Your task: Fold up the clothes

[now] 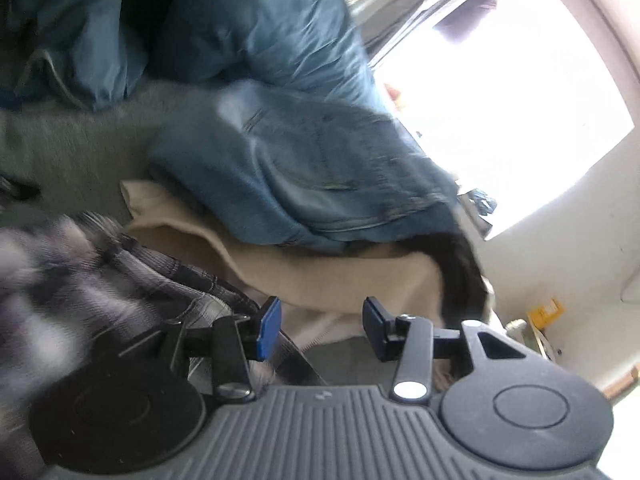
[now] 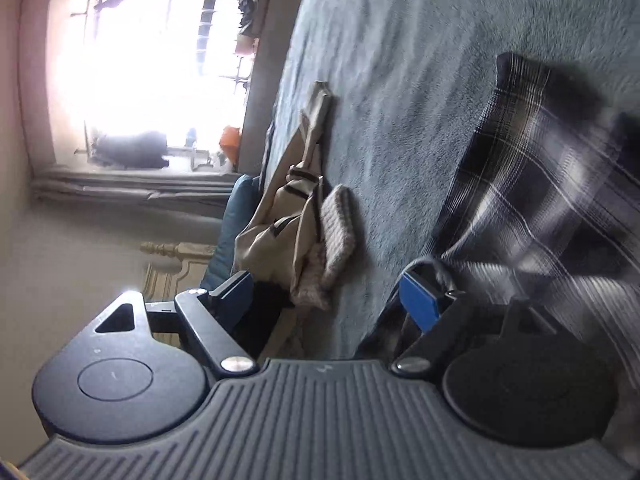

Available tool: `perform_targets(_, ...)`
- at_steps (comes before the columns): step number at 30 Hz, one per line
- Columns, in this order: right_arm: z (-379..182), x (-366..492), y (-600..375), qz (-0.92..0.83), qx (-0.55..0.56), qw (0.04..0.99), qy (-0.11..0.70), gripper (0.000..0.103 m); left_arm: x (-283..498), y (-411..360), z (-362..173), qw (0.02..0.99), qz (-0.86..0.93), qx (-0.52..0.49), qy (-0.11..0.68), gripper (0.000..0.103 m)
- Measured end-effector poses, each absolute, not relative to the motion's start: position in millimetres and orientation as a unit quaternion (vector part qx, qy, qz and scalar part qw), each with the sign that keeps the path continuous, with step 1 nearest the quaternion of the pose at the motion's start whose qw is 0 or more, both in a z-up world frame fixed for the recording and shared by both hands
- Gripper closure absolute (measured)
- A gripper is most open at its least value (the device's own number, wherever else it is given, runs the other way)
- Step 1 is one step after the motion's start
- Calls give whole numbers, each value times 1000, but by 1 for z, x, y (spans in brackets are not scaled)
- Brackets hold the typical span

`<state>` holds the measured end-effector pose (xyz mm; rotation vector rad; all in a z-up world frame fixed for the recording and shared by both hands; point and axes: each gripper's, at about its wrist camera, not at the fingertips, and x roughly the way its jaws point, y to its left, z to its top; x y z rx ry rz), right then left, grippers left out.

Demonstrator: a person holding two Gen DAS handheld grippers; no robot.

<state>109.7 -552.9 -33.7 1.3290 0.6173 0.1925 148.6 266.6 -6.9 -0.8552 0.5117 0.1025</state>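
Bright barred window [image 2: 152,76], pale walls [image 2: 80,232], grey-blue bed cover [image 2: 400,80].

One plaid garment [image 1: 120,264], one jeans [image 1: 304,176], perhaps two beige garments [image 1: 320,276].

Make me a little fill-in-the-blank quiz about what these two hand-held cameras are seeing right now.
1. The folded jeans lie on top of a ____ coloured garment.
2. The black-and-white shirt has a ____ pattern.
3. Nothing sits between the fingers of the right gripper, so it is ____.
4. Bright daylight comes in through a ____.

Missing words: cream; plaid; open; window
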Motion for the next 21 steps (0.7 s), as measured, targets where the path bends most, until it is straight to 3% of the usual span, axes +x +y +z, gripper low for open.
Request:
perform_targets(9,10,6,-490,163,545,754,328,22,4,276,44,892,44,-383,235,55)
perform_targets(14,-35,-24,-422,194,556,708,390,22,-52,280,31,897,48,-371,234,53)
perform_targets(21,-103,-19,-357,142,570,697,411,22,-73,281,-41,883,67,-393,247,53)
